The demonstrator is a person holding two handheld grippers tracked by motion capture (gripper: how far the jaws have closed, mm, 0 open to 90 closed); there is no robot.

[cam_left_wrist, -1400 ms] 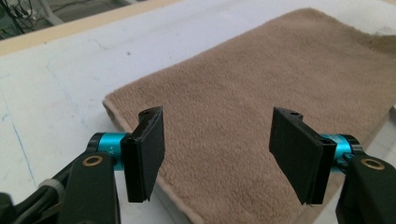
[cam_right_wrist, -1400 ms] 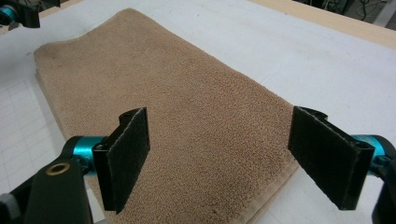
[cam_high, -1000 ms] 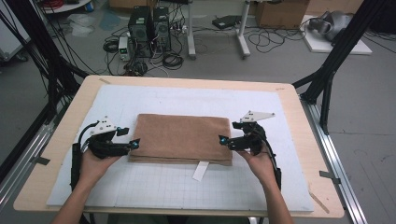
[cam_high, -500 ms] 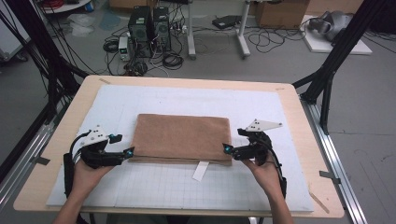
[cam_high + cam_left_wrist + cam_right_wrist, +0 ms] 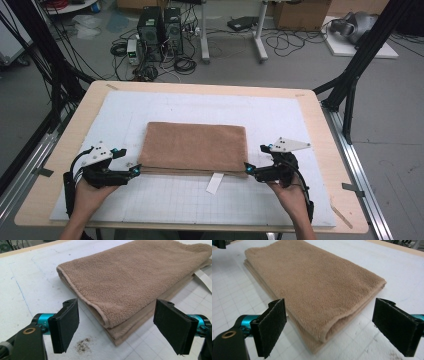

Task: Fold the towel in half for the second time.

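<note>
A brown folded towel (image 5: 195,147) lies flat in the middle of the white mat, with a white label (image 5: 215,183) sticking out from its near edge. My left gripper (image 5: 136,170) sits low at the towel's near left corner, open. Its jaws have just been opening, and the towel corner (image 5: 130,277) lies ahead between the wide pads (image 5: 66,325), untouched. My right gripper (image 5: 247,170) is at the near right corner, also open after its jaws have just been opening. In the right gripper view the towel (image 5: 312,282) shows its folded corner between the spread pads (image 5: 397,327), which do not press on it.
The white gridded mat (image 5: 165,205) covers most of the wooden table (image 5: 325,130). A small patch of dark crumbs (image 5: 82,345) lies on the mat by the left jaw. Computers and cables stand on the floor beyond the far edge.
Both grippers have drawn back toward the near edge and slightly outward, off the towel's near corners. The towel now lies flat and released.
</note>
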